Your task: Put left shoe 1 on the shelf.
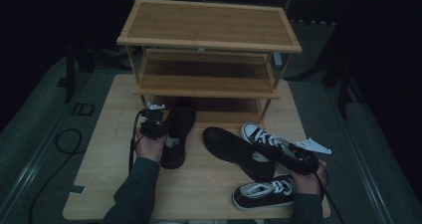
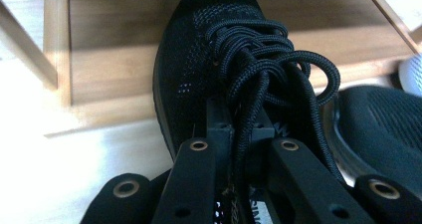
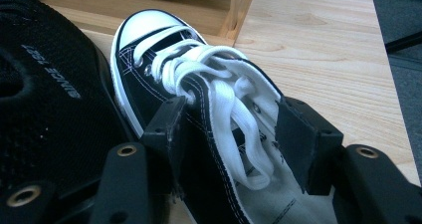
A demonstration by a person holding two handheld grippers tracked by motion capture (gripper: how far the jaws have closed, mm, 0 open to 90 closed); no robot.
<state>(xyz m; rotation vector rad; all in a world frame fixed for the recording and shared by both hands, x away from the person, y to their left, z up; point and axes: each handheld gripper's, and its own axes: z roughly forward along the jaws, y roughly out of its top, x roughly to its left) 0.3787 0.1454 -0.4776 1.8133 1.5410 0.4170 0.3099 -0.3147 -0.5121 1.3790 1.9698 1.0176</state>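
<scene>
High view: left tongs were clamped narrow on tongue and laces of black knit shoe, toe pointing ahead of tongs at lowest shelf of wooden rack, likely for sliding it in. Right tongs stood wide around white-laced sneaker on tabletop, pads at its sides; firm grip unclear.

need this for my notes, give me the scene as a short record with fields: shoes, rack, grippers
left gripper: shut on the tongue and laces of the black knit shoe, whose toe points into the rack's bottom shelf
right gripper: jaws around the black-and-white sneaker at its lacing
other shoes: second black shoe lying mid-table; second sneaker near the front edge
rack: three wooden shelves
</scene>
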